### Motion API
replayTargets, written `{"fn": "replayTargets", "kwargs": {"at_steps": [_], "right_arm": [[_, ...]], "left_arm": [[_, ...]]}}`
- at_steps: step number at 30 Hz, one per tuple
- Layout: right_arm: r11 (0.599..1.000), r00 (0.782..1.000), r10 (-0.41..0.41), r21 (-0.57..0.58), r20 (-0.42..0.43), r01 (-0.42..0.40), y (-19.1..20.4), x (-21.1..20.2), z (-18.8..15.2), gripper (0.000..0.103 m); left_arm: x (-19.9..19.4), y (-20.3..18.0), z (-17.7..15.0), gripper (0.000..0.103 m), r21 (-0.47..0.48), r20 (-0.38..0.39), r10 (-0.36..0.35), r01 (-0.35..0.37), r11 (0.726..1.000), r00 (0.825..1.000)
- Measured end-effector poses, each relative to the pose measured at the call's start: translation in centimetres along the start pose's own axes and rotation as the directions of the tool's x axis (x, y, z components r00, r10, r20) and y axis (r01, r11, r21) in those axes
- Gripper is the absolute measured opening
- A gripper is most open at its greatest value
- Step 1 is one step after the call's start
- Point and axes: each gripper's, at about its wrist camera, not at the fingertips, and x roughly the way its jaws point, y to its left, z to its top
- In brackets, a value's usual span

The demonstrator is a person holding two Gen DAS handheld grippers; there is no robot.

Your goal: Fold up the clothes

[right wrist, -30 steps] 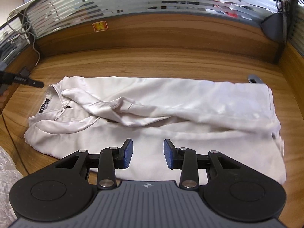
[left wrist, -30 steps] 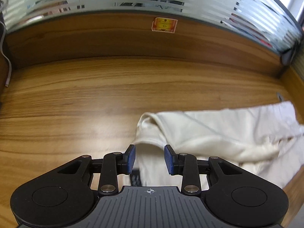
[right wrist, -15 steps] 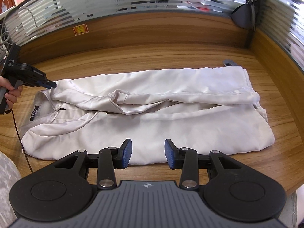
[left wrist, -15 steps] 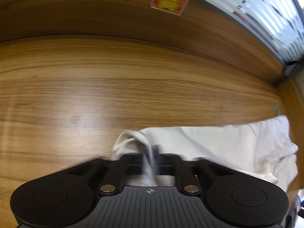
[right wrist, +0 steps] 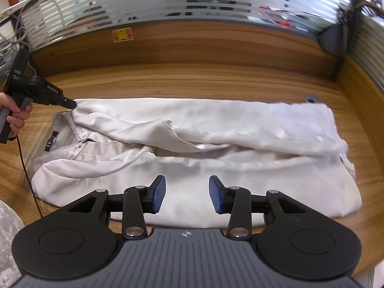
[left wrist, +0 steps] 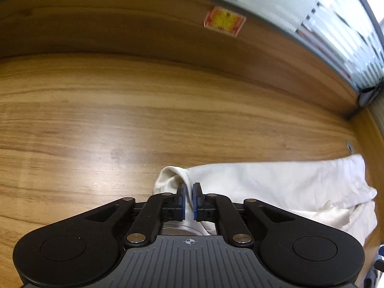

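Fingers of the left gripper point(left wrist: 189, 200) pinch the white shirt point(right wrist: 182, 141) at its collar-end fold; right gripper point(right wrist: 187, 198) spread, empty. Limp, slippery satin: best gripped at seams.

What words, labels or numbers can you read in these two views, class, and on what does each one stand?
"DAS": white letters on the handle of the left tool, seen in the right wrist view.
White lettering on that tool's barrel: too small to read.
Orange-and-yellow sticker on the wooden back panel: print blurred in both views.
Black neck label inside the white shirt: unreadable.
Nothing else carries text.
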Motion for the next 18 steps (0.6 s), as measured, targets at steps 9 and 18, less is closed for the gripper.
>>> {"fn": "replayTargets", "kwargs": {"at_steps": [9,18], "right_arm": [[0.999,0.999,-0.02,-0.049,0.038,0.022,2.2,4.1,4.0,0.045],[0.985,0.993,-0.11,0.14,0.045,0.102,2.1,9.8,6.8,0.045]], "left_arm": [[-4.4,0.9,-0.7,0.025,0.065,0.051,0.044,-0.047,0.997,0.998],[-7.4,1.6,-2.5,0.035,0.165,0.055,0.112,-0.12,0.979,0.992]]}}
